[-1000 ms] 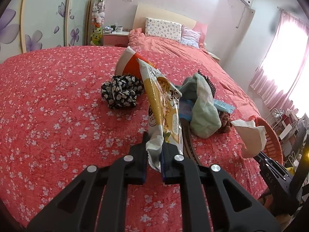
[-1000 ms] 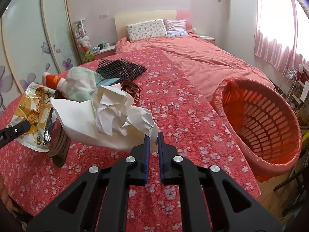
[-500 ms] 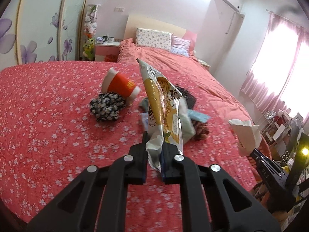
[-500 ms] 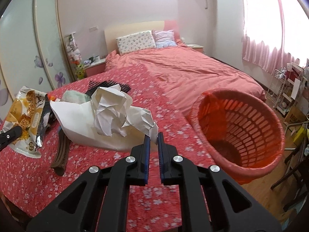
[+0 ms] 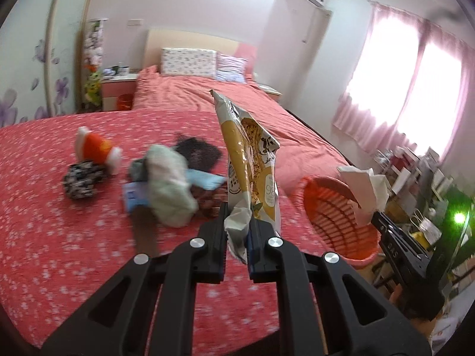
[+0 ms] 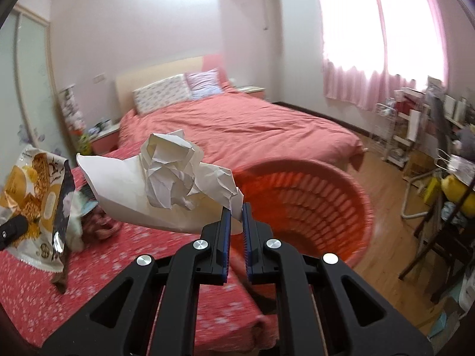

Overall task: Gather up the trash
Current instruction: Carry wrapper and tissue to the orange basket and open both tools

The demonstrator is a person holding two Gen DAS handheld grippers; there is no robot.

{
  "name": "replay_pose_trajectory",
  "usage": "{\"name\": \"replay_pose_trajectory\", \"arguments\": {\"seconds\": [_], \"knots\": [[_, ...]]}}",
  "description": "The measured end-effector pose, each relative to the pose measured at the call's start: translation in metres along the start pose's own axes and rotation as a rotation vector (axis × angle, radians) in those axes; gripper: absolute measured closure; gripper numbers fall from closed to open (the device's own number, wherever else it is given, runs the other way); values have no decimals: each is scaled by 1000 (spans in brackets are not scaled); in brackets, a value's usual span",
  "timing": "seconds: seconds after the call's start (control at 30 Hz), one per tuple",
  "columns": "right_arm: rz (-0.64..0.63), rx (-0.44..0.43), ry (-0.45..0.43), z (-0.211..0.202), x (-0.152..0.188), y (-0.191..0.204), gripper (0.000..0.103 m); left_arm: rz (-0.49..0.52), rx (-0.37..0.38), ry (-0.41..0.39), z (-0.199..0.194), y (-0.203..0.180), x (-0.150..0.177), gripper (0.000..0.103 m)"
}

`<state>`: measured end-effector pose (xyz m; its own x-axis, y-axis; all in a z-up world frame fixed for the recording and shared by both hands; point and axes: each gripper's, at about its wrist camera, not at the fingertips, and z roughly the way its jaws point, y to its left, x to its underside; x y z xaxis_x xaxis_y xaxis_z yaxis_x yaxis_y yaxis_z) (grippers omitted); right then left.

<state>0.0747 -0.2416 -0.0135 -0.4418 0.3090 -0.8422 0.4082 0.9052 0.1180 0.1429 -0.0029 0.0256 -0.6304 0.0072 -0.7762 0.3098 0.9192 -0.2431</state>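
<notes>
My left gripper (image 5: 237, 233) is clamped on the wrapper (image 5: 251, 160); my right gripper (image 6: 234, 216) pinches the paper (image 6: 169, 178), basket (image 6: 335, 184) just beyond.

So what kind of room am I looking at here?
A bedroom, by the look of it: a made bed with pillows against a headboard, a bedside table, and pink curtains over a bright window. An orange basket stands on the wooden floor.
</notes>
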Motion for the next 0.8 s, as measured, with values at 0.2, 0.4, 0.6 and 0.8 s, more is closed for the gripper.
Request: {"name": "replay_pose_trajectory", "arguments": {"seconds": [0.2, 0.4, 0.6, 0.8], "knots": [[56, 90, -16, 10, -2, -34, 95, 63, 54, 31, 28, -50, -1, 91], [130, 116, 4, 30, 0, -65, 95, 140, 104, 61, 60, -103, -1, 91], [183, 112, 23, 44, -1, -86, 95, 190, 135, 107, 100, -141, 4, 91], [223, 112, 43, 57, -2, -101, 94, 203, 157, 154, 135, -157, 7, 91]]}}
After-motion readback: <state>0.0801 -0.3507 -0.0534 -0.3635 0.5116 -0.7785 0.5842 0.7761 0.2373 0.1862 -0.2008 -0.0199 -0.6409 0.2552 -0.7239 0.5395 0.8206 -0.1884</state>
